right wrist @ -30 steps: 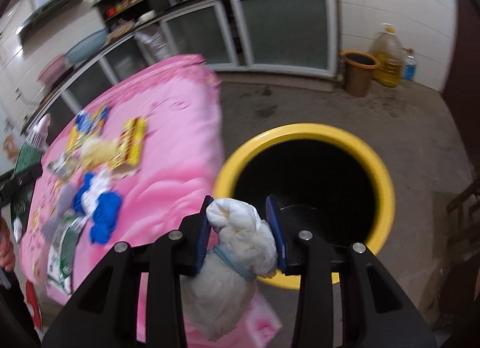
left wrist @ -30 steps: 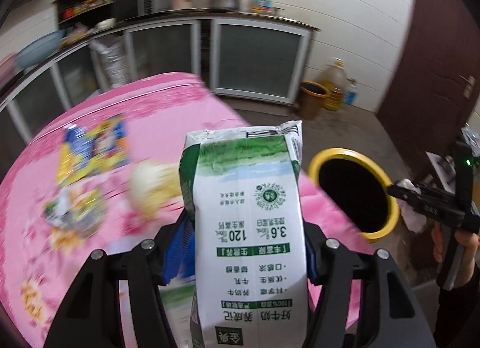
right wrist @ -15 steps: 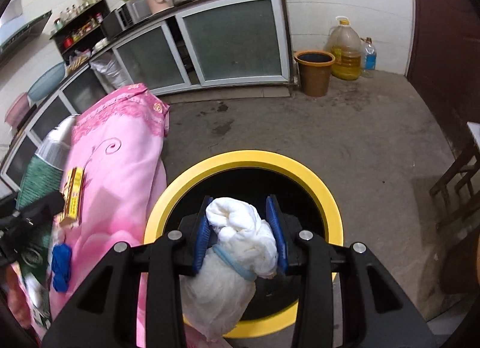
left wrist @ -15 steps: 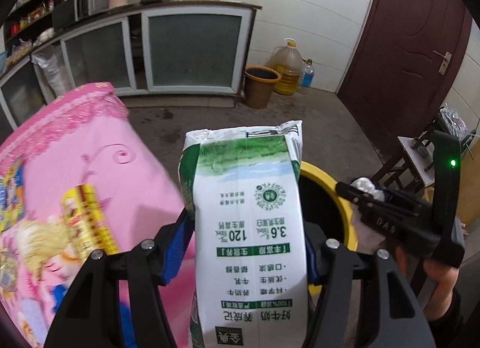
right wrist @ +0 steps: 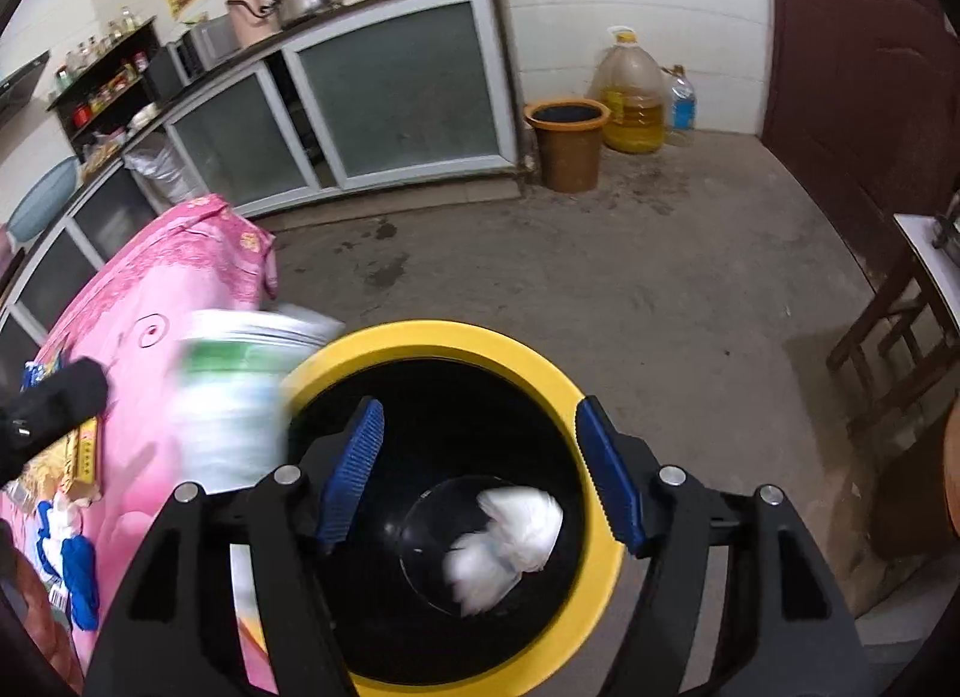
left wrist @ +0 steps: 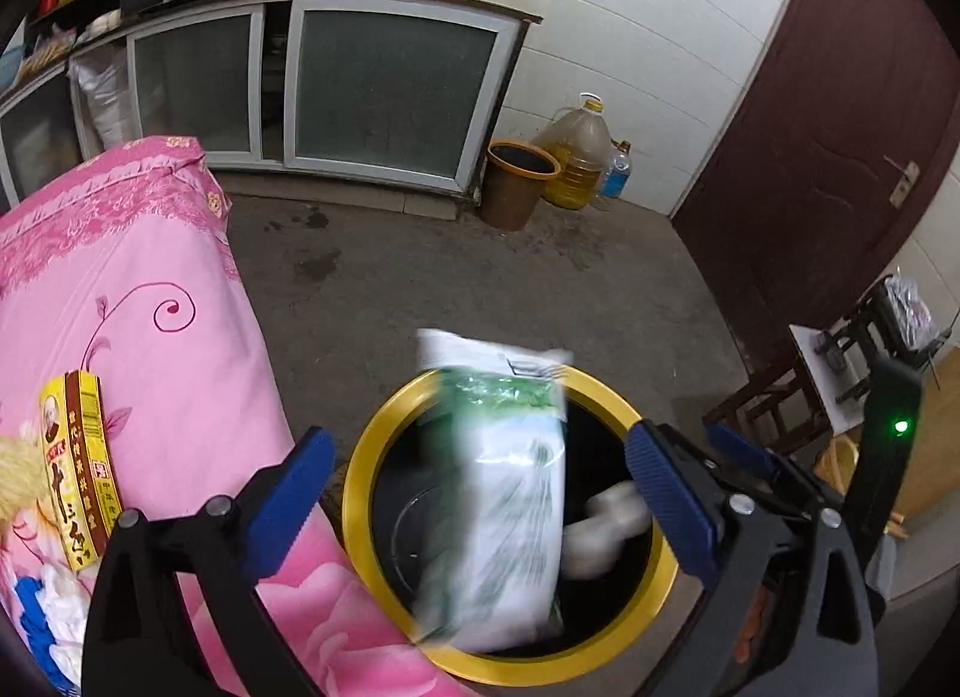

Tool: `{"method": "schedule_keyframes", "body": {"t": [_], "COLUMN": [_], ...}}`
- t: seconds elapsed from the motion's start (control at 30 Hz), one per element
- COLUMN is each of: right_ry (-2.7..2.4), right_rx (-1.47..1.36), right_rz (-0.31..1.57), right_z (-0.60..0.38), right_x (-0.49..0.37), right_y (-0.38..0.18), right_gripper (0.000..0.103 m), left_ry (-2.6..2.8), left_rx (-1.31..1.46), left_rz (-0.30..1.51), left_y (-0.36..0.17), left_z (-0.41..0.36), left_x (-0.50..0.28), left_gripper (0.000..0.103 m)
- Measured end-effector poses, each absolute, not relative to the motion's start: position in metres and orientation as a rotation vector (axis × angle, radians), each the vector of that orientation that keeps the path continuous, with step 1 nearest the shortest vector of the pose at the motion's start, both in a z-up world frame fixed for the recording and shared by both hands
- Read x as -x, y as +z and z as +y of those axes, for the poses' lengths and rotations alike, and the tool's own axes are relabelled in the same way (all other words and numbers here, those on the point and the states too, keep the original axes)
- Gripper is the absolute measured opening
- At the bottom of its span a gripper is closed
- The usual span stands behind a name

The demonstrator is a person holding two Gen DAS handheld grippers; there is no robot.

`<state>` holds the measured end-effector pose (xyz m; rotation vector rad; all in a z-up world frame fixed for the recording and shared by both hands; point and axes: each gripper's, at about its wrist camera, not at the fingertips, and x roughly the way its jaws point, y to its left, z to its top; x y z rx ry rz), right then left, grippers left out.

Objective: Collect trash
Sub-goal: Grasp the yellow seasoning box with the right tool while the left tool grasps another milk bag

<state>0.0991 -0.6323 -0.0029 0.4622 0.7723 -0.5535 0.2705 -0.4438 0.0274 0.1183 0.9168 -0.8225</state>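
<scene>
Left tongs [left wrist: 474, 487] are spread wide and grip nothing; the blurred green-and-white plastic milk-powder bag [left wrist: 504, 493] hangs free between the blue pads over the yellow-rimmed round black bin [left wrist: 360, 457]. Right tongs [right wrist: 480, 469] are likewise spread above the same bin [right wrist: 444, 337], with the white knotted plastic bag [right wrist: 504, 541] lying inside on its bottom. The pink floral-cloth counter [left wrist: 150, 337] stands just beside the bin, carrying a yellow-and-brown printed packet [left wrist: 78, 457].
</scene>
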Motion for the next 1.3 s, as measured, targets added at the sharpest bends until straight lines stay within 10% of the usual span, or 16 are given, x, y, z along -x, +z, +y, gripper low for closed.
{"method": "schedule_keyframes", "body": {"t": [0.7,1.3], "right_ry": [-0.347,-0.052], "right_rx": [-0.369,-0.185], "right_rz": [0.679,0.777], "right_z": [-0.551,-0.411], "right_x": [-0.094,-0.191], "right_y": [0.033,0.046], "right_gripper": [0.069,0.069], "left_ry": [-0.708,-0.53], "left_rx": [-0.052,-0.044], "left_rz": [0.619,0.84], "left_y": [0.087,-0.009], "left_z": [-0.174,-0.074], "left_x": [-0.219,-0.164], "left_gripper": [0.095,0.095]}}
